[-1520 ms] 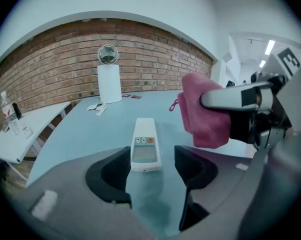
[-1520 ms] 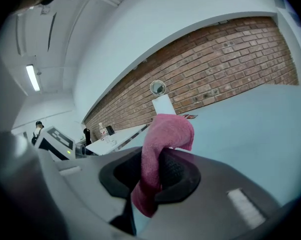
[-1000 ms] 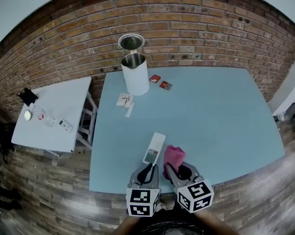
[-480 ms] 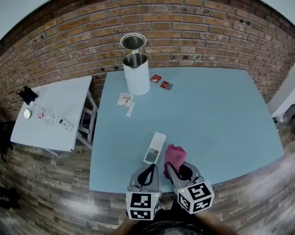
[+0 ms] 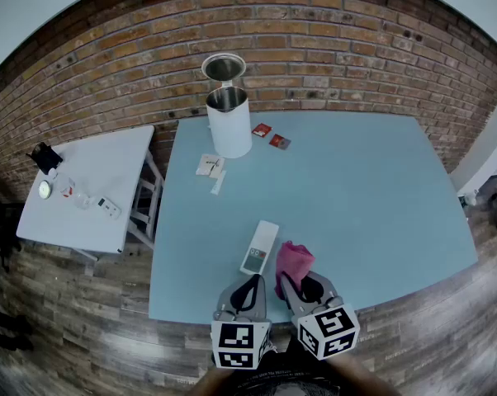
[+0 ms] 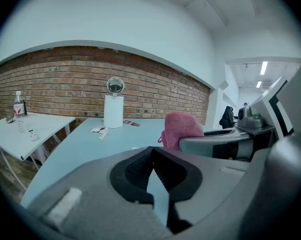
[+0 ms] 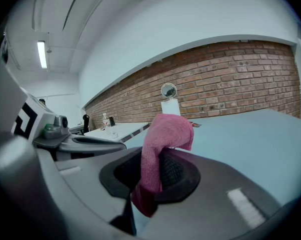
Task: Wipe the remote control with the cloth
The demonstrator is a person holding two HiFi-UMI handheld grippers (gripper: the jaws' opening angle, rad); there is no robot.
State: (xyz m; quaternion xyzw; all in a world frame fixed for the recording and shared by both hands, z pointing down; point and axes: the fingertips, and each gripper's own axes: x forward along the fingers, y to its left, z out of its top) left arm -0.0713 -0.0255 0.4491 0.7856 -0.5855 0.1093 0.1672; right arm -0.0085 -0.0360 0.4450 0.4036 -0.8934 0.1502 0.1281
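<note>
Counter (image 5: 356,188): places below are taken from the remote control (image 5: 260,248), which lies flat near the front edge, long axis running away from the person. White kettle (image 5: 229,122) stands well beyond its far end. Left gripper (image 5: 249,285) sits just short of the remote's near end, fingers (image 6: 136,169) pressed together with nothing between them. Right gripper (image 5: 296,285) is just right of that near end, fingers (image 7: 174,172) clamped on the pink cloth (image 5: 294,262), which stands bunched beside the remote, not on it. Risks, judged:

1. Nothing pins the remote, the left fingers being closed and empty. A sideways stroke would likely skid it across the smooth counter, or off the front edge just past its near end.
2. The two grippers are close together and could knock.
3. Only a narrow fold of cloth sits in the grip. Dragging could pull it free, or let hard fingertips scrape the remote instead of fabric.

Paper slips (image 5: 210,168) and red packets (image 5: 269,136) beyond the far end look clear of any stroke. Hard to make out: neither gripper view shows the remote clearly, the gripper bodies blocking it. I cannot tell whether the cloth's hem touches the remote's right edge. Buttons and any dirt are too small to read.
</note>
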